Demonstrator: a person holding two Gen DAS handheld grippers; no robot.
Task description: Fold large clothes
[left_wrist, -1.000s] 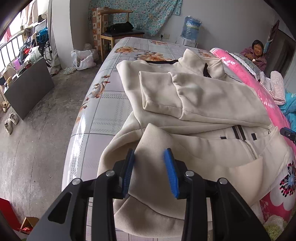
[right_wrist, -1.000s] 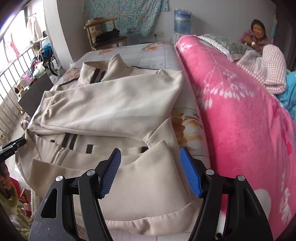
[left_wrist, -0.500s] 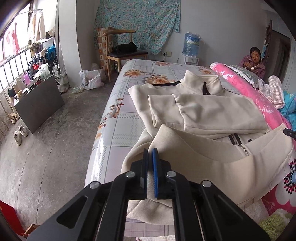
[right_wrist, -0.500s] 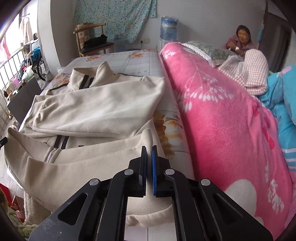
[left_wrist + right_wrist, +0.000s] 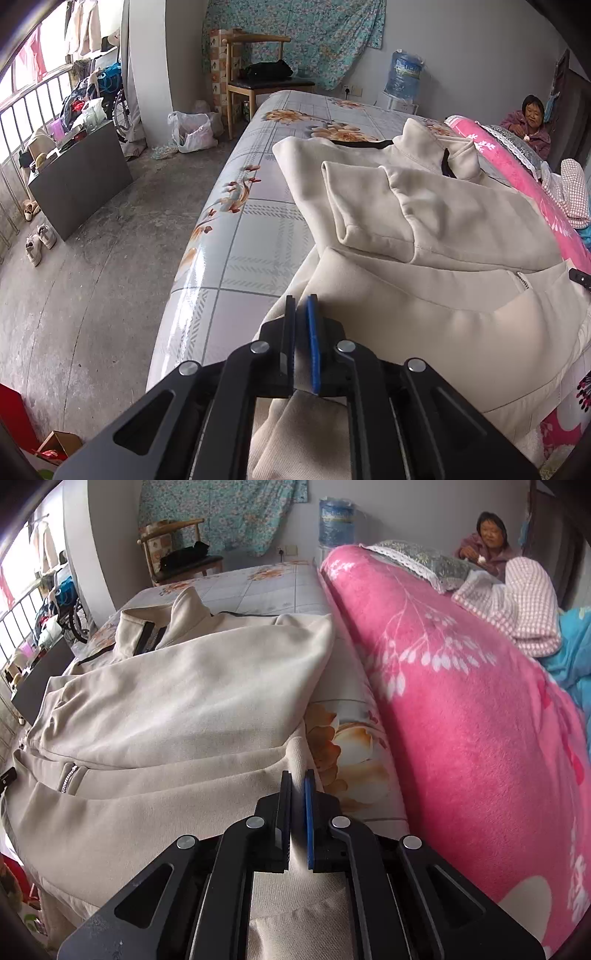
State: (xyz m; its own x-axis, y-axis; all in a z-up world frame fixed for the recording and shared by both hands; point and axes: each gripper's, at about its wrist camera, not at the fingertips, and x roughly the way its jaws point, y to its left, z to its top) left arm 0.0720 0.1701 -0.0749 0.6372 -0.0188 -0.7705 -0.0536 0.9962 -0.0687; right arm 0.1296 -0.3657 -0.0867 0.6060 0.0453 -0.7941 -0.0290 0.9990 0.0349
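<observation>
Both grippers clamp the cream jacket's [image 5: 424, 221] near hem: left gripper [image 5: 303, 306] at its left corner, right gripper [image 5: 298, 781] at its right. Jacket lies across the floral bed [image 5: 255, 236], sleeves folded in, pink blanket [image 5: 461, 720] crowding right. No writing is legible.

Your cream fleece zip jacket [image 5: 436, 221] is plain, with black trim at its collar and a silver zip. Under it, the bed's glossy grey checked sheet [image 5: 255, 236] carries orange flower prints. Beside the jacket, the fuzzy pink blanket [image 5: 461, 716] shows white leaf sprays. Each black gripper [image 5: 303, 343] [image 5: 297, 819] has blue pads.
</observation>
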